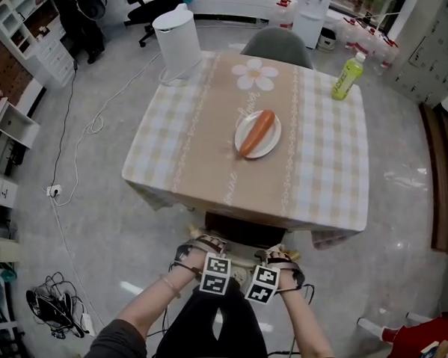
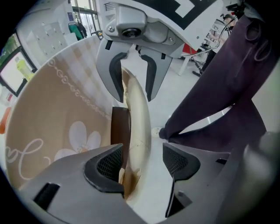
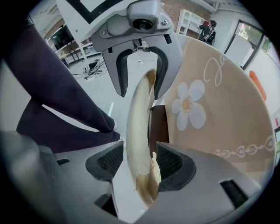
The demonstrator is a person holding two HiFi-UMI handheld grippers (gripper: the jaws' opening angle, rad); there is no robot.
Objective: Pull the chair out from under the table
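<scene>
A checked-cloth table (image 1: pixel 181 161) on a grey floor (image 1: pixel 95 205) bears 1 plate (image 1: pixel 244 147) with a carrot (image 1: pixel 257 131), then a green bottle (image 1: pixel 348 76). The chair (image 1: pixel 244 232) sits tucked under the near edge. The left gripper (image 2: pixel 142 162) and right gripper (image 3: pixel 140 162) straddle its cream back with jaws wide, unclamped.

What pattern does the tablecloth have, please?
The tablecloth has beige-and-white checks beside a tan centre band with a white flower; clearest in the head view.
</scene>
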